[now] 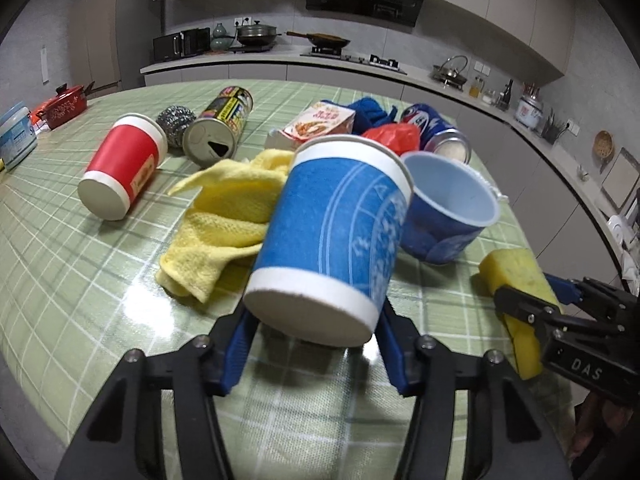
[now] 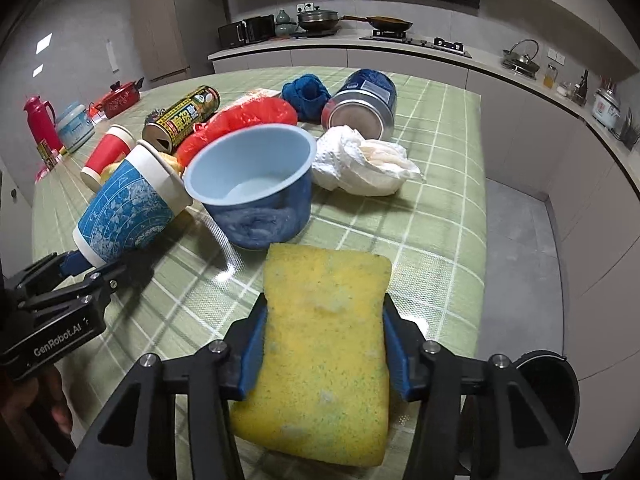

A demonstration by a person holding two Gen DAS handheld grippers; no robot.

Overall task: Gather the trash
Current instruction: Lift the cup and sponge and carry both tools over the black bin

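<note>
Trash still covers most of the green checked table (image 2: pixel 440 216), so the job looks barely begun. Largest first: a blue tin (image 2: pixel 362 98) on its side at the far right, a yellow cloth (image 1: pixel 224 216) left of centre, crumpled paper towel (image 2: pixel 360 168), a red cup (image 1: pixel 124 164) lying far left. The left gripper (image 1: pixel 316 328) has its jaws clamped on the blue paper cup (image 1: pixel 332 232), tilted at the near edge. The right gripper (image 2: pixel 324 344) squeezes the yellow sponge (image 2: pixel 324 340). A dark bin (image 2: pixel 560 396) (probably the destination) shows near right, below the table.
</note>
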